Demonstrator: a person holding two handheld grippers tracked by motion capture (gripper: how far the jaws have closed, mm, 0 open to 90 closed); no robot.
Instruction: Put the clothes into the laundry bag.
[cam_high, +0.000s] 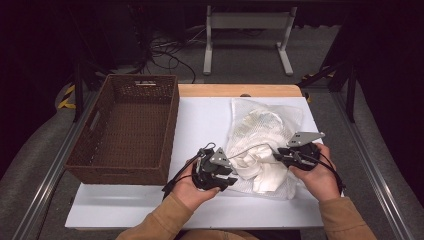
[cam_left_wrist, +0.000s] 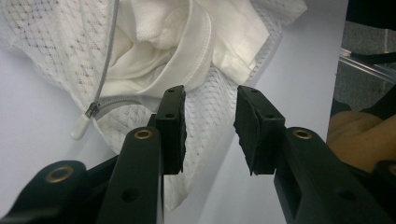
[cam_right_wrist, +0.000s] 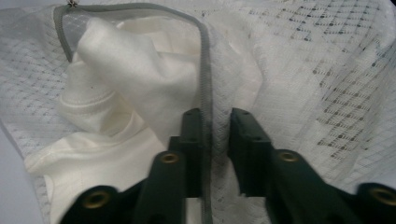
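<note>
At the near edge of the white worktop, the left gripper is held with its jaws parted and nothing pinched between them; in the left gripper view the mesh of the laundry bag lies under the gap, untouched by the pads. The right gripper is clenched on the bag's opening edge, the grey zipper tape running up between its pads.

The step in hand is judged to be the widening of the bag's mouth so that the white garment can be worked in or out. It would be done well if the right-hand grip were kept on the tape itself rather than on loose mesh, while the opposite edge of the opening, near the zipper pull, is taken by the left gripper; only one layer of mesh should be pinched, so the garment is not caught.

The bag lies on the right half of the worktop, and the garment is partly inside it, bulging out of the unzipped mouth. Farther off, on the left edge, the wicker basket has nothing in it.
</note>
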